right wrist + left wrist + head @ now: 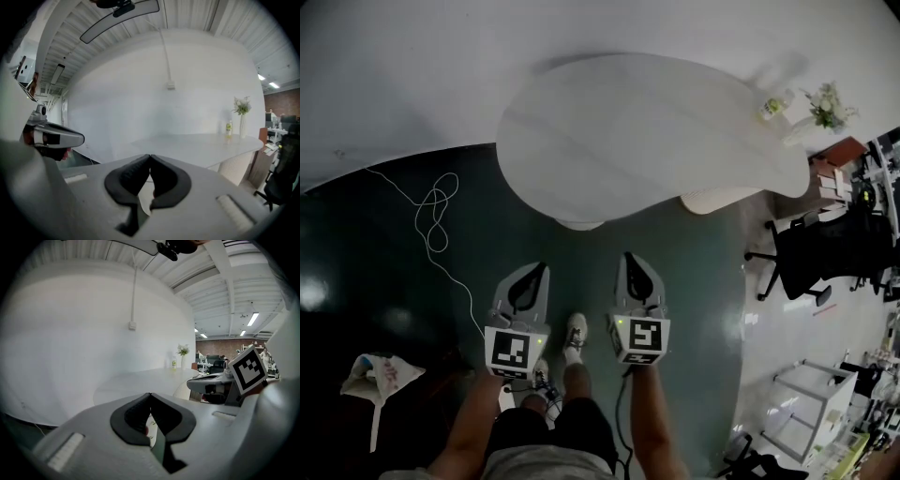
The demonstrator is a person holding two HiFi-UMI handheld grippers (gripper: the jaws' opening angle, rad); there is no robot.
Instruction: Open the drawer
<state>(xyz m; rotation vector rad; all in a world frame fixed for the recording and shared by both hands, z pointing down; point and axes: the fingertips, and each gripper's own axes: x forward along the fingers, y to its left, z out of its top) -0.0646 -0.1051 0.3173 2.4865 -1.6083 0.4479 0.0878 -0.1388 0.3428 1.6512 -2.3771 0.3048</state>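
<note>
No drawer shows in any view. In the head view my left gripper (pixel 531 273) and right gripper (pixel 631 260) hang side by side over the dark green floor, both pointing toward a white oval table (pixel 647 131). The left gripper (pixel 150 395) has its black pads meeting at the tips, with nothing between them. In its own view the right gripper (pixel 150 157) is shut the same way and holds nothing. The right gripper's marker cube (pixel 247 368) shows at the right of the left gripper view.
The table stands on a white pedestal (pixel 581 223), with a small bottle (pixel 775 105) and a vase of flowers (pixel 827 105) at its far right end. A black office chair (pixel 816 258) is at the right. A white cable (pixel 431 220) loops across the floor at the left.
</note>
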